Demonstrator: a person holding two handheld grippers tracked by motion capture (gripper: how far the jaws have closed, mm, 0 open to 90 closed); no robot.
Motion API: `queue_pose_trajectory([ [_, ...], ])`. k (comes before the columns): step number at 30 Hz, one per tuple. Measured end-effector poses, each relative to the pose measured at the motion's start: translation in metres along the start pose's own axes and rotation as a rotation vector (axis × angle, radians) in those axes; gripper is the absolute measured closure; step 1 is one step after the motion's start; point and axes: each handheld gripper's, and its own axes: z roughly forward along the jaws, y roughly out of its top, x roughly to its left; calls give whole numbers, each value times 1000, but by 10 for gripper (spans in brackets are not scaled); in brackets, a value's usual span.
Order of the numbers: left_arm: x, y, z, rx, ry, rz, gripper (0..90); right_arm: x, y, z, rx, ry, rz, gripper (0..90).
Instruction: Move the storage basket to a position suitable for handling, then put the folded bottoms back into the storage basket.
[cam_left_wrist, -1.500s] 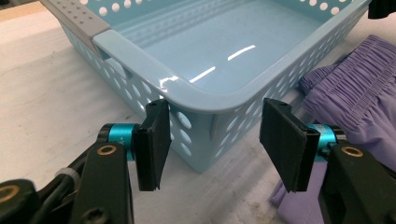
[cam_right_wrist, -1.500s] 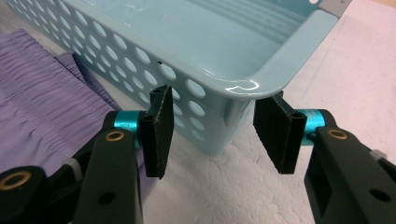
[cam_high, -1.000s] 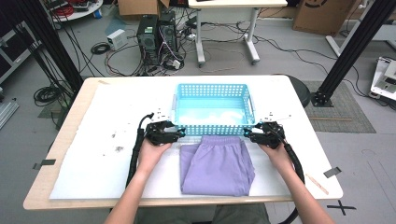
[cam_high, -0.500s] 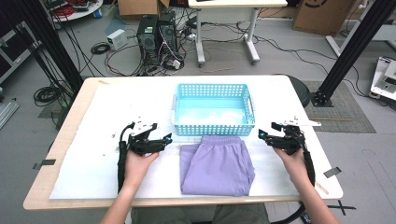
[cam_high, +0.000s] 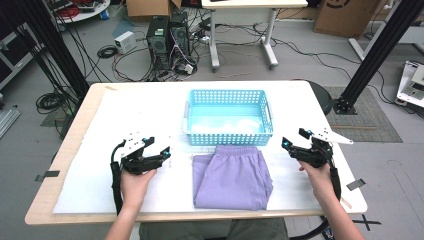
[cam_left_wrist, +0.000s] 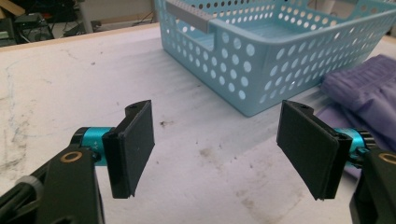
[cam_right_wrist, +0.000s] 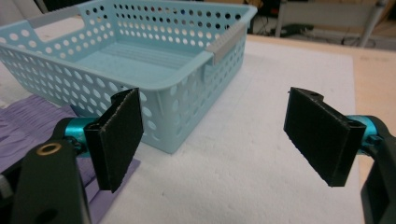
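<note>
Folded purple shorts (cam_high: 231, 175) lie on the white table cover just in front of a light blue perforated basket (cam_high: 228, 117), which holds nothing I can see. My left gripper (cam_high: 161, 156) is left of the shorts, apart from them, jaws wide open and holding nothing; its own view has the basket (cam_left_wrist: 261, 51) ahead and the purple shorts (cam_left_wrist: 364, 93) at the right. My right gripper (cam_high: 292, 146) hovers right of the shorts, also open with nothing between its pads; its view has the basket (cam_right_wrist: 140, 65) ahead and the shorts (cam_right_wrist: 32, 126) at the left.
The table (cam_high: 100, 125) carries a white cover with bare wood at its edges. Tape strips (cam_high: 355, 184) mark the right and left edges. Behind the table stand computer towers (cam_high: 167, 35), cables and black frame posts.
Both grippers let go of the shorts' waistband near the basket, opened, and drew outward and back, left to the left, right to the right. The shorts stay flat.
</note>
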Motion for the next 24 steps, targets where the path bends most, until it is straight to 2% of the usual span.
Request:
queue_pose_trajectory([
  [5, -3, 2, -3, -41, -19, 48, 278, 0, 1, -3, -36, 29, 10, 205],
  [7, -4, 2, -3, -53, -43, 40, 279, 0, 2, -5, -37, 32, -12, 205],
  [9, -5, 2, -3, -48, -64, 13, 278, -1, 2, -5, -37, 31, -20, 205],
  [11, -6, 4, -4, -48, -87, 4, 278, 0, 3, -5, -25, 43, -29, 205],
  [14, -8, 6, -3, -20, -109, 12, 263, 4, 6, -7, -21, 60, -36, 205],
  [19, -11, 7, -2, -10, -135, -14, 263, 20, 11, -12, -37, 68, -87, 205],
  [21, -16, 7, -3, -22, -144, -3, 263, 29, 9, -14, -46, 66, -112, 205],
  [24, -29, 7, -4, -16, -124, 43, 263, 37, 7, -17, -43, 80, -129, 205],
])
